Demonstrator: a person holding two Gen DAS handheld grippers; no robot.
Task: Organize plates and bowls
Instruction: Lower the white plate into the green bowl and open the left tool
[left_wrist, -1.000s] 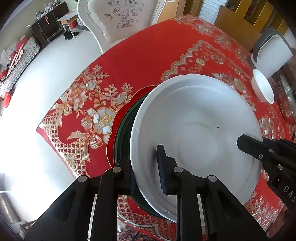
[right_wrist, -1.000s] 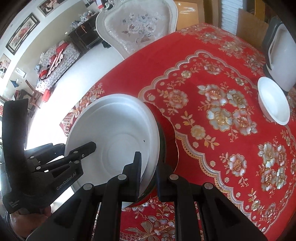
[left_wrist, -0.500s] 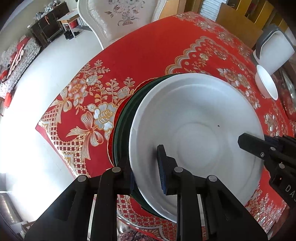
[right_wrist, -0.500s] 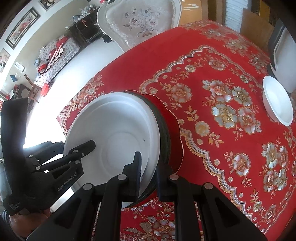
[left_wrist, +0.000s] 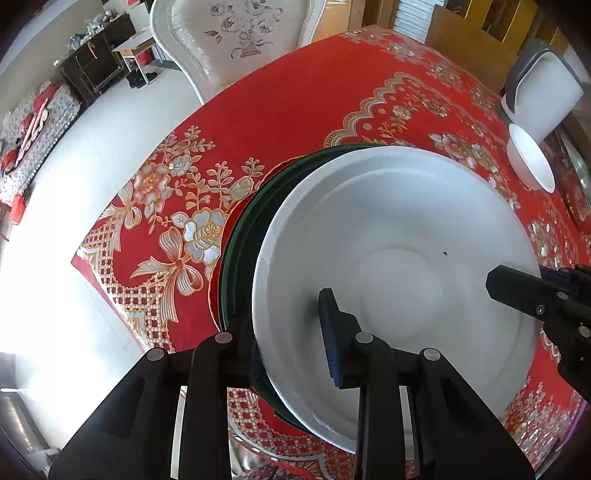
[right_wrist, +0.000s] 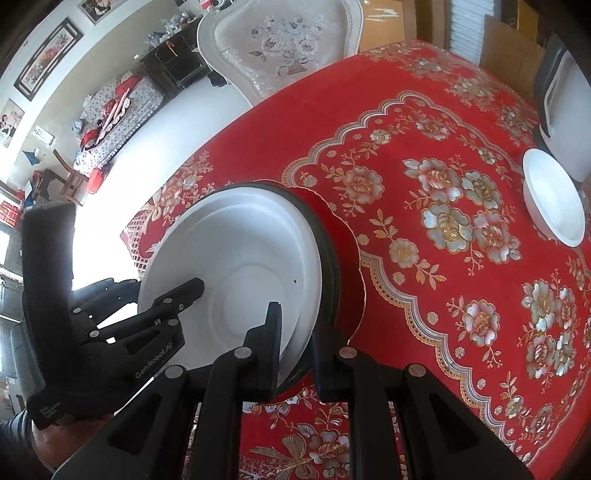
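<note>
While both tongs straddle the white plate (left_wrist: 399, 258), left tongs (left_wrist: 291, 332) just loosening, right tongs (right_wrist: 295, 343) clamped, white bowl (right_wrist: 554, 199) well apart.

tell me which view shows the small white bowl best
The right wrist view: the small white bowl sits whole on the red tablecloth, rim and inside visible. In the left wrist view it is squeezed at the frame's edge, smaller and distorted.

Sunlit pale floor (left_wrist: 110, 140), floral chair (left_wrist: 236, 33)

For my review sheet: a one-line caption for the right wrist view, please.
Both grippers straddle the white plate stacked on dark plates; a white bowl sits apart.
</note>
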